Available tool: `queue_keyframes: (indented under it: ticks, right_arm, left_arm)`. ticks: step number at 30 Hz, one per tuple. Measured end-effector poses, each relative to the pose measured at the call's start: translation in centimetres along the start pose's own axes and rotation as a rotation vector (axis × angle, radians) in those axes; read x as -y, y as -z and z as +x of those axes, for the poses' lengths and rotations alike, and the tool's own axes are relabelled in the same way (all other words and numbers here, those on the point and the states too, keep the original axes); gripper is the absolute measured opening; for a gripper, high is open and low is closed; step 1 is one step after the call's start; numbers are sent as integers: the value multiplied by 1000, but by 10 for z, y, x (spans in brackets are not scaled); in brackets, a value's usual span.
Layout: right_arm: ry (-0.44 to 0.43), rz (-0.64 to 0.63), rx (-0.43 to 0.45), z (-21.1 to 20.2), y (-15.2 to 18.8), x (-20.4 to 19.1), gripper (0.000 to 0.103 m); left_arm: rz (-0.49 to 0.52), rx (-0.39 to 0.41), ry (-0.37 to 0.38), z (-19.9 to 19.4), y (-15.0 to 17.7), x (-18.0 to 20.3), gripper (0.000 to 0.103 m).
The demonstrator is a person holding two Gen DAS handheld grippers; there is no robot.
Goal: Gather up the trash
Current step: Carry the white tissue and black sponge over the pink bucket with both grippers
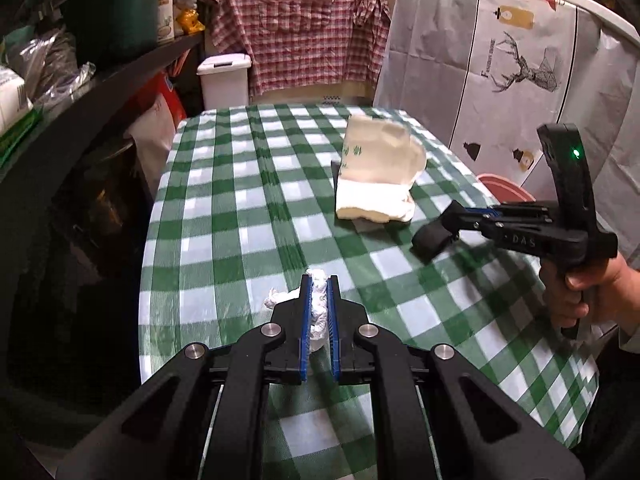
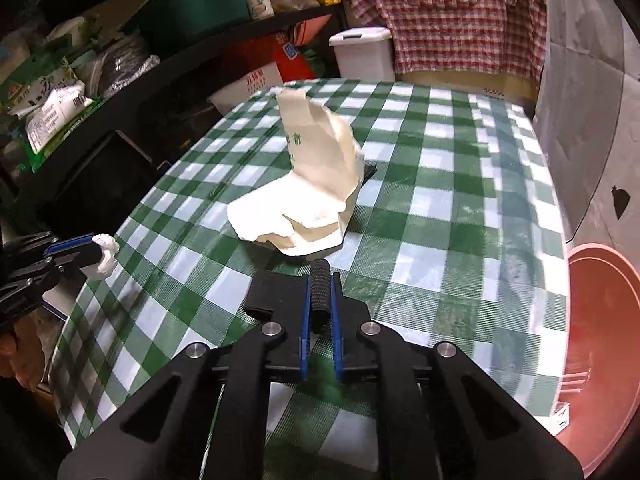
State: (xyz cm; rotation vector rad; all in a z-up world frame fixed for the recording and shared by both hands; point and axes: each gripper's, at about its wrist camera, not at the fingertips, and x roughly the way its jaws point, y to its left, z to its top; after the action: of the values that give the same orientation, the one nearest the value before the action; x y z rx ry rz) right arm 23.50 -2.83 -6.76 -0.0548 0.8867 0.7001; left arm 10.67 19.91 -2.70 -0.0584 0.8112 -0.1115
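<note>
Left wrist view
Left claw [image 1: 319, 280]: closed tight on a crumpled white tissue [image 1: 319, 312], which sits squeezed between the blue pads with a bit sticking out at 9 o'clock.
Tissue position: dead centre of the claw's grip, lifted just off the green checked table [image 1: 224, 208], as far as I can judge.
Right claw [image 1: 430, 240]: at 3 o'clock of this view, held in the person's right hand [image 1: 576, 292], its tip carrying a dark object I cannot name from here.
Torn white paper bag [image 1: 378, 176]: on the table at 1 o'clock from the left claw, well apart from it, near the right claw's tip.
White lidded bin [image 1: 224, 80]: beyond the far table edge at 11 o'clock.

Right wrist view
Right claw [image 2: 321, 276]: nearly closed on a small black ribbed cylinder [image 2: 321, 292], held upright between the pads.
Paper bag [image 2: 312, 196]: at 12 o'clock, just beyond the claw tip, lying crumpled on the table, not gripped.
Left claw [image 2: 90, 254]: at 9 o'clock by the table edge, the tissue [image 2: 106, 260] in its grip.
Pink basin [image 2: 600, 340]: at 3 o'clock, beside the table.

Step in hand
Judgement: both claws are loaded; collecting is partway, with the bag left.
Next move: carry each piece to a receptacle, likely the bin or basin, and release, then return for the bag.
</note>
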Motion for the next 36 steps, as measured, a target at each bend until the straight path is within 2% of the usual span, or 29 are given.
queue_keyframes:
  ticks: [7,21,36]
  right_arm:
    - [11,5,50,-34,0,2,9]
    - [86,14,150,-97,9,11,9]
    - [234,51,270,-155,18,37,9]
  left_arm:
    - [-5,43,9,-7,-15,15,8]
    - [9,90,19,-16,-33,52,8]
    - [-9,93,44,-5,-47,92,8]
